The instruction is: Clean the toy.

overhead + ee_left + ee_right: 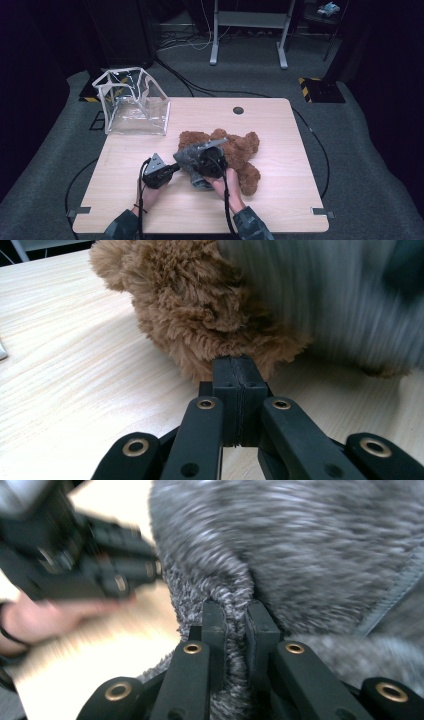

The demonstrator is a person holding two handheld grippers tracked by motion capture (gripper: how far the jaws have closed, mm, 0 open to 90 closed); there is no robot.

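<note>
Mid-desk (280,200), right gripper (235,611) jaws pinch a fold of the grey knit garment (310,545) on the brown teddy bear (242,150); left gripper (239,365), jaws clenched empty, just left.

Grey garment (325,300) blurred, edge-cropped

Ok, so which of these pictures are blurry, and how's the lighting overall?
High view: sharp, table brightly lit, the room around it dark. Left gripper view: brown teddy bear and left tongs crisp, grey cloth streaked by motion blur. Right gripper view: right tongs sharp, the cloth and the other hand smeared.
</note>
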